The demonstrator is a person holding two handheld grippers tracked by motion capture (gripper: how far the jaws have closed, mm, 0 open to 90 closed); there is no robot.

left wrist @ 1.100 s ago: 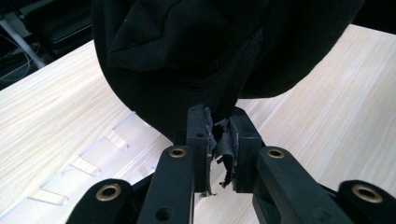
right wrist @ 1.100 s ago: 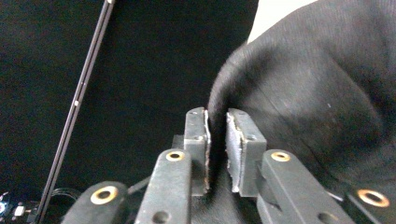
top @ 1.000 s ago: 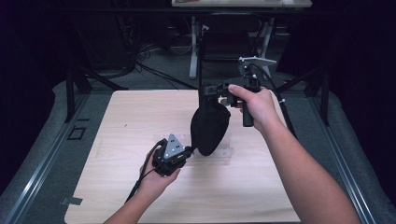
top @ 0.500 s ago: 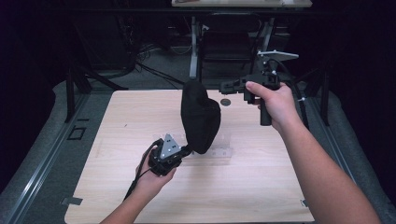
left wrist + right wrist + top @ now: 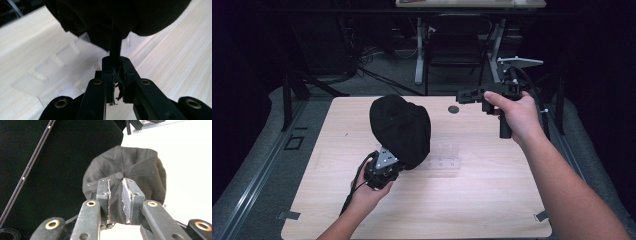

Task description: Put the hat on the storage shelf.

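Note:
A black cap (image 5: 401, 127) stands up over the middle of the wooden table (image 5: 492, 200). My left gripper (image 5: 398, 162) is below it, shut on its lower edge. In the left gripper view the jaws (image 5: 117, 65) pinch a thin black edge, and the cap (image 5: 120, 17) bulges above them. My right gripper (image 5: 460, 96) is held in the air at the far right, apart from the cap and pointing left toward it. Its jaws (image 5: 117, 187) have just been opening; a narrow gap shows with nothing in it. The cap's crown (image 5: 140, 170) lies beyond them.
A clear plastic stand (image 5: 444, 155) lies on the table just right of the left gripper, and it is the clear plastic stand (image 5: 50, 72) under the cap. A small dark round spot (image 5: 453, 109) marks the far table edge. Table legs and cables stand behind.
The right gripper let go of the cap and drew away to the right. The cap swung left and now stands over the left gripper, which holds it.

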